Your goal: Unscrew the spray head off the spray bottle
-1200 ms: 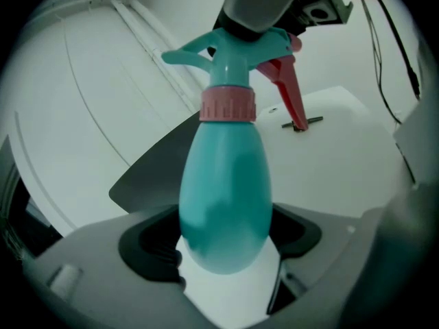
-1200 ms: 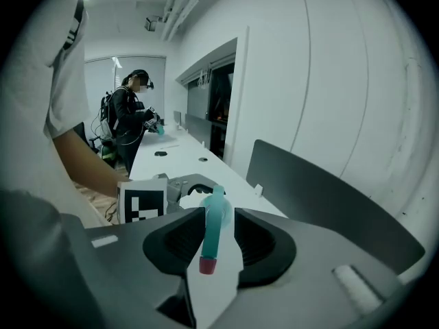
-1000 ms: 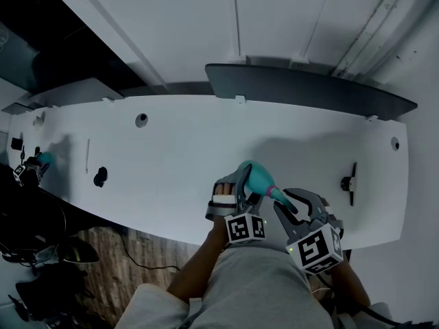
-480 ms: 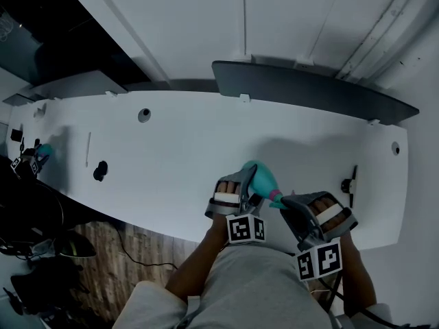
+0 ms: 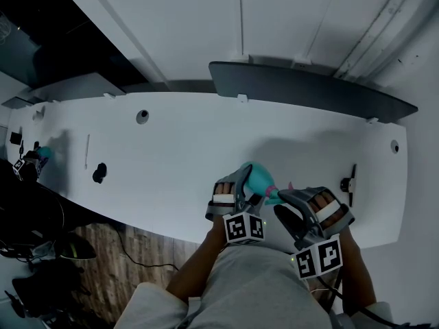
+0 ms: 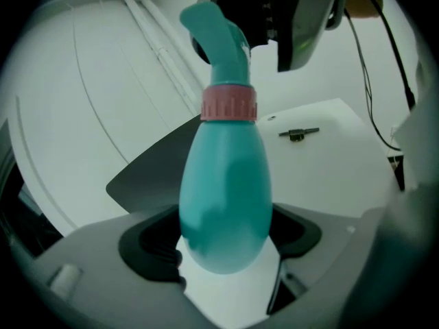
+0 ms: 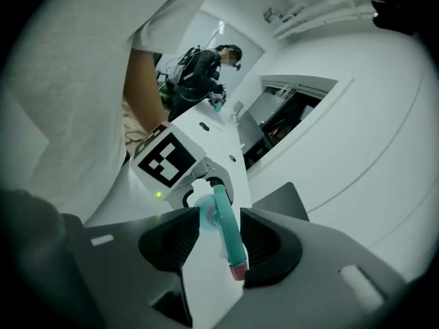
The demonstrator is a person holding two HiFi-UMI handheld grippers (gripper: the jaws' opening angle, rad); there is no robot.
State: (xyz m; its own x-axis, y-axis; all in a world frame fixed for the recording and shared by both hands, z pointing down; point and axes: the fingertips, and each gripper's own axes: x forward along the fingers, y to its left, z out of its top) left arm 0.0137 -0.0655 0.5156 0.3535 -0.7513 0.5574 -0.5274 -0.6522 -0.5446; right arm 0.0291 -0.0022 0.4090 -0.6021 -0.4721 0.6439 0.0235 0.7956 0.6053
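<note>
A teal spray bottle with a pink collar sits between the pads of my left gripper, which is shut on its body. In the head view the left gripper holds the bottle just above the table's near edge. The teal spray head points into my right gripper. Its jaws have just been opening; the head lies between them with a gap on the left side. In the head view the right gripper sits right of the bottle.
The white table carries a small black part at the left and a black clamp at the right. A dark grey panel runs along the far edge. Another person works at the table's far end.
The right gripper has rolled around the spray head and its jaws stand wider than half a second ago. The left gripper and bottle have stayed put.
</note>
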